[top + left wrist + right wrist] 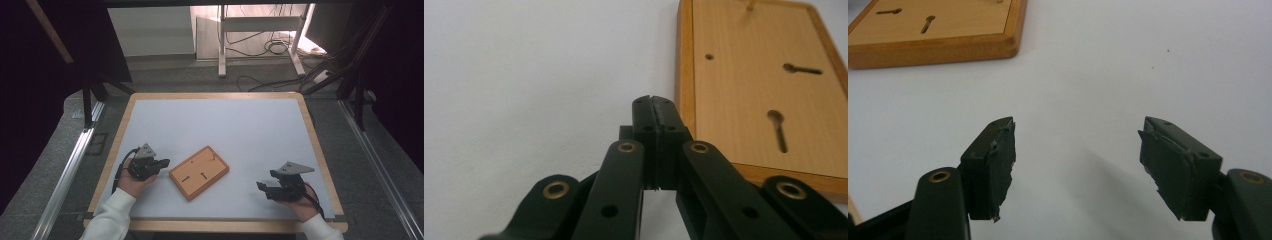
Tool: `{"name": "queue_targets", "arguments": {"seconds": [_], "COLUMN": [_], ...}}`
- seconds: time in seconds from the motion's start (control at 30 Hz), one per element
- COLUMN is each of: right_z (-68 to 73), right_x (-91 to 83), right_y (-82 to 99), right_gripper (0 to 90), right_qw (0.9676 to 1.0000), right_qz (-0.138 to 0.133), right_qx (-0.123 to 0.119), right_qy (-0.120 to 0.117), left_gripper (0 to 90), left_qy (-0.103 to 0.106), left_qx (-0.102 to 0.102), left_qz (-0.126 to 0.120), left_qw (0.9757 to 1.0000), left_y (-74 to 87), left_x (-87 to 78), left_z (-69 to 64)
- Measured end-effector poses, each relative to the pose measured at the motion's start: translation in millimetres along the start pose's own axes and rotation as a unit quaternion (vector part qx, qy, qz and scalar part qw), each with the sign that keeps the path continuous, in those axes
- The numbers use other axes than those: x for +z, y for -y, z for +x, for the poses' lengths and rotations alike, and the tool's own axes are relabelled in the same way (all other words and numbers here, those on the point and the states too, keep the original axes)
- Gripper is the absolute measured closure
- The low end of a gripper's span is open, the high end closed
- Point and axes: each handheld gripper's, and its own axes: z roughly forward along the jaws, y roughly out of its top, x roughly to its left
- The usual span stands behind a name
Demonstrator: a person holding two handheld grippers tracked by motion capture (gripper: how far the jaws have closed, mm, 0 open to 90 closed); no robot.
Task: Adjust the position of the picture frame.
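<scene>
Fingers of the left gripper (655, 107) are pressed together on nothing, tips just beside the near long edge of the wooden board (199, 172), which lies to their right on the surface (240, 130). The board's long axis runs diagonally between both hands. Fingers of the right gripper (1077, 165) stand wide and empty, well apart from the board; the left hand (131, 182), resting low, is nearer.

Grey floor (280, 75), white stand legs (221, 45), tangled cables (272, 47), dark curtains (30, 100)
</scene>
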Motion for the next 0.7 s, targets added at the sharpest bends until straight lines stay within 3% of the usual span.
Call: {"name": "queue_targets", "arguments": {"seconds": [0.17, 0.7], "right_z": [0.1, -3.7], "right_x": [-3.3, -3.7], "right_y": [2.7, 1.3], "right_gripper": [28.6, 27.6], "right_qw": [1.0, 0.9998], "right_qz": [0.001, -0.004], "right_qx": [-0.004, 0.0], "right_qy": [0.006, 0.02], "left_gripper": [90.0, 90.0], "left_qy": [0.009, 0.026], "left_qx": [-0.004, 0.008], "left_qz": [0.021, 0.038], "left_qw": [0.9997, 0.9989], "left_y": [1.1, 5.0], "left_x": [8.5, 10.0], "left_z": [3.5, -2.2]}}
